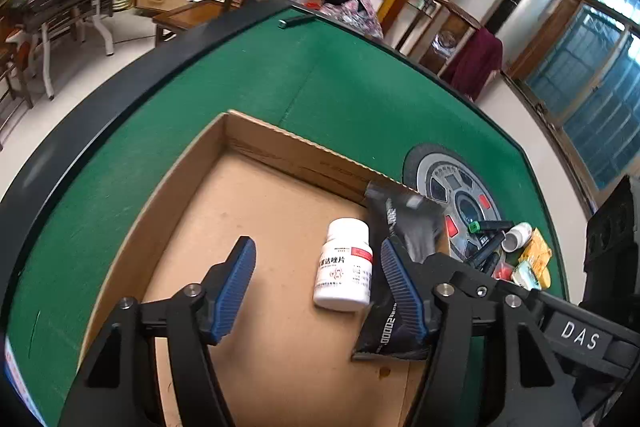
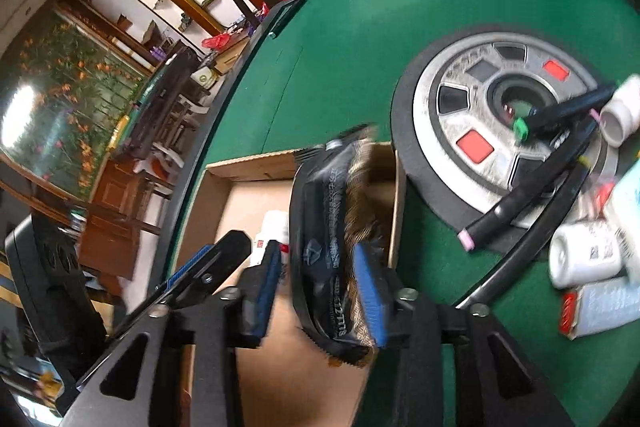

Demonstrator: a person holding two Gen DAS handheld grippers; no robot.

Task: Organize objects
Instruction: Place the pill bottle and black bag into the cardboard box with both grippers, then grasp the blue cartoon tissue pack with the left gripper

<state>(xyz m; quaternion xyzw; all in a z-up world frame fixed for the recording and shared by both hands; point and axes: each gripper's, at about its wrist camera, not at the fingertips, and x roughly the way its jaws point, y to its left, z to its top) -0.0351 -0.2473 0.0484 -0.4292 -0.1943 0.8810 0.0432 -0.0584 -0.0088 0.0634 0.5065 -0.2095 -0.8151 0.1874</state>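
Note:
An open cardboard box [image 1: 256,211] lies on the green table. A white pill bottle [image 1: 345,265] lies inside it. My left gripper [image 1: 316,287] is open and empty over the box floor, its right finger next to the bottle. A black snack packet [image 1: 404,227] stands at the box's right wall. In the right wrist view the packet [image 2: 332,239] sits between my right gripper's [image 2: 320,287] blue pads, which are spread with a gap on the left side; the packet looks blurred. The bottle [image 2: 274,231] and box [image 2: 256,195] show behind it.
A round grey dial panel [image 2: 484,131] sits in the table's middle. Black markers [image 2: 532,187], white bottles [image 2: 584,255], a small carton [image 2: 600,307] and yellow packets [image 1: 536,255] lie on and beside it. Chairs and furniture stand beyond the table's black rim [image 1: 120,107].

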